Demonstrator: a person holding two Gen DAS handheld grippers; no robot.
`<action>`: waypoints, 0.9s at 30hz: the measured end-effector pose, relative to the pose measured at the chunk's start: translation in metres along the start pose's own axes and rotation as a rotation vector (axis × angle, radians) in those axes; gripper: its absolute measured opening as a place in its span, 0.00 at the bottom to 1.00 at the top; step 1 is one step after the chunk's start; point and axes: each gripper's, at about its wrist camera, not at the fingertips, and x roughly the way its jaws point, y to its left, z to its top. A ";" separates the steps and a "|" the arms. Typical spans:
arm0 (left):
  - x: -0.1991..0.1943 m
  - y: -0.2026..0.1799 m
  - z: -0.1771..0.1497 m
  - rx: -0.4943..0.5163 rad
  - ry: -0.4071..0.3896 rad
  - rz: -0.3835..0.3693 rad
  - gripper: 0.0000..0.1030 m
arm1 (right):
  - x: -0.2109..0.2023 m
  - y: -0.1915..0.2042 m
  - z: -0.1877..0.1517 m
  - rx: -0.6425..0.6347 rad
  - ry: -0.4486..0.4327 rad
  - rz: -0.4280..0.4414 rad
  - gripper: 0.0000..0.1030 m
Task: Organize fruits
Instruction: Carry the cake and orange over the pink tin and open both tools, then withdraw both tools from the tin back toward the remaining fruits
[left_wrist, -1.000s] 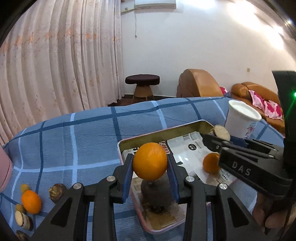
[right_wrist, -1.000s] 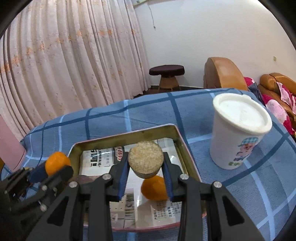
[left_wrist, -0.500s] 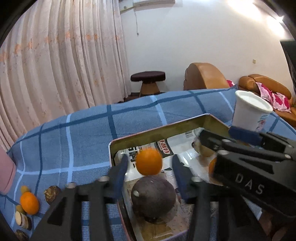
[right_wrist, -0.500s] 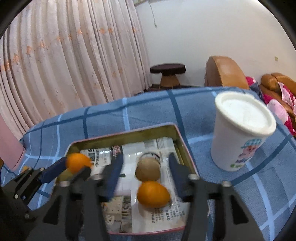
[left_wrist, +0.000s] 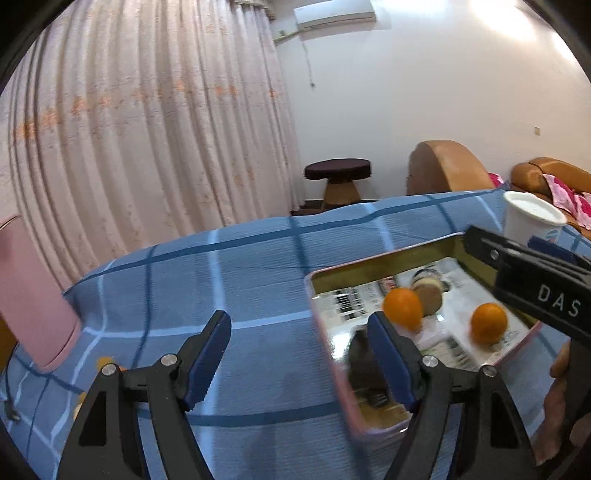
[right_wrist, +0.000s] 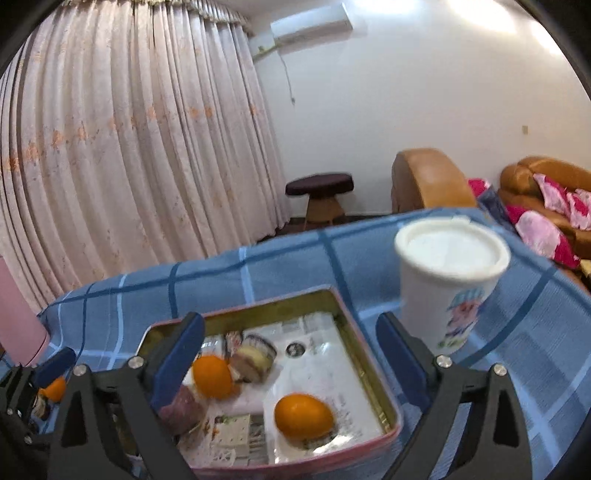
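A metal tray (right_wrist: 373, 373) lined with newspaper sits on the blue checked cloth. It holds two oranges (right_wrist: 212, 376) (right_wrist: 303, 412), a round brown cake (right_wrist: 256, 356) and a dark purple fruit (right_wrist: 183, 410). In the left wrist view the tray (left_wrist: 321, 325) is to the right, with the oranges (left_wrist: 402, 308) (left_wrist: 488, 324) in it. My left gripper (left_wrist: 299, 358) is open and empty over the cloth left of the tray. My right gripper (right_wrist: 290, 354) is open and empty above the tray. Another orange (right_wrist: 54, 388) lies on the cloth behind the left gripper.
A white lidded paper cup (right_wrist: 448, 280) stands right of the tray. A pink object (left_wrist: 29, 295) stands at the table's left edge. Small items (left_wrist: 105, 360) lie on the cloth at the near left. Curtain, stool and sofas lie beyond the table.
My left gripper opened and dropped its orange into the tray, then swung left. My right gripper opened and released the round cake into the tray, then drew back.
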 end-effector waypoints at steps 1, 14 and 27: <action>-0.001 0.005 -0.002 -0.003 0.001 0.016 0.75 | -0.001 0.002 -0.002 -0.004 0.003 0.001 0.92; -0.009 0.052 -0.017 -0.038 0.002 0.093 0.75 | -0.024 0.041 -0.019 -0.056 -0.035 0.011 0.85; -0.008 0.116 -0.031 -0.081 0.054 0.126 0.75 | -0.030 0.112 -0.044 -0.137 0.036 0.129 0.76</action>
